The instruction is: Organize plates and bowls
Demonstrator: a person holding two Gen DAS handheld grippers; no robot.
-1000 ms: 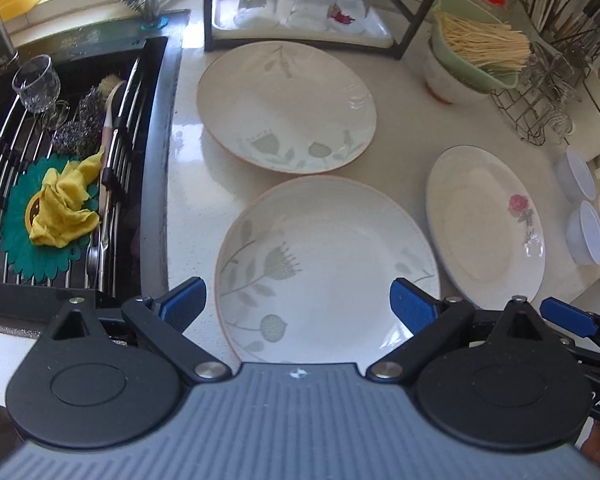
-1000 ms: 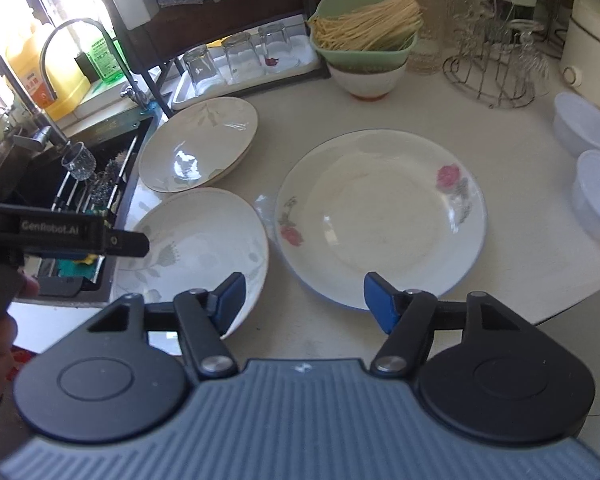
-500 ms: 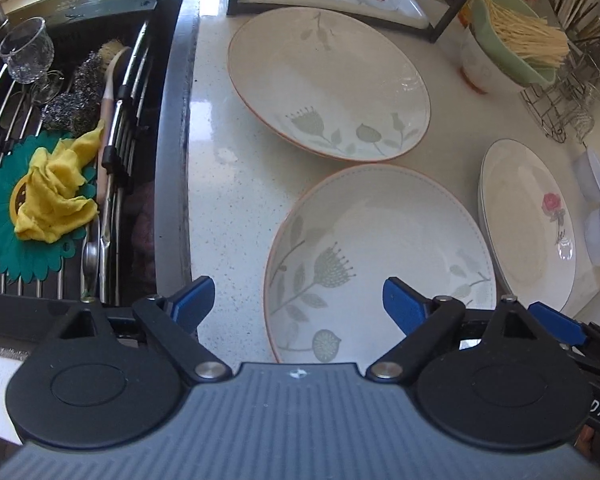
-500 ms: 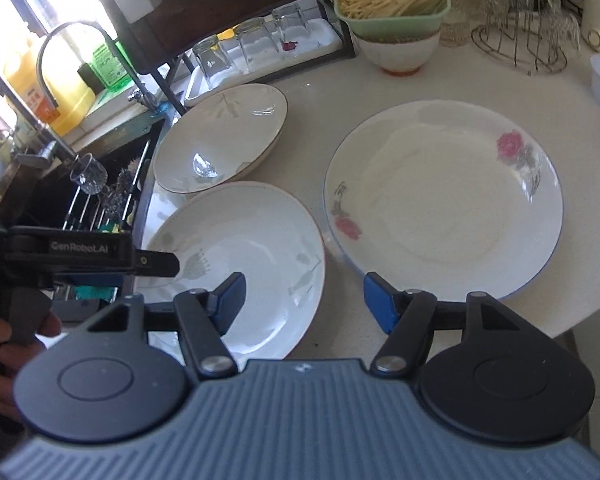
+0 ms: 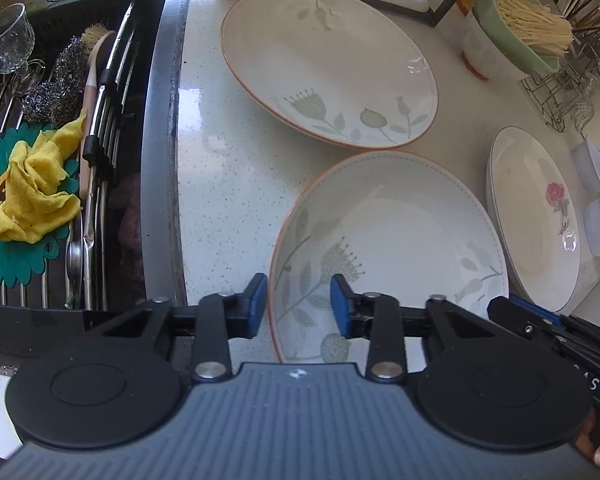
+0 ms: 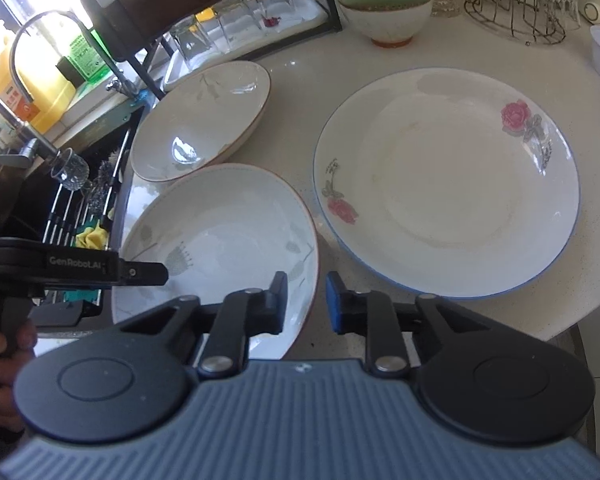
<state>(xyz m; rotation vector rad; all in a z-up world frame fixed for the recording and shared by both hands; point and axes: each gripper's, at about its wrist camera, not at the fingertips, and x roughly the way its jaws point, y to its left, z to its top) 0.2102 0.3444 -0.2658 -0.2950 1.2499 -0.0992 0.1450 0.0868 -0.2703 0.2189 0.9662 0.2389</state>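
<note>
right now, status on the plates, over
Left gripper and right gripper closing, opposite rims of near plate between their jaws. Plate not lifted. Far leaf plate and rose plate crowd it, nothing on top.

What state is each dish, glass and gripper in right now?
Near leaf bowl: upright, empty, rim between both grippers' fingers.
Far leaf bowl: upright, empty.
Rose plate: flat, empty.
Rack glasses: upside down.
Left gripper: closing.
Right gripper: closing.

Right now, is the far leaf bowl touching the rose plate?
Apart. The right wrist view shows bare counter between the far leaf bowl and the rose plate.
</note>
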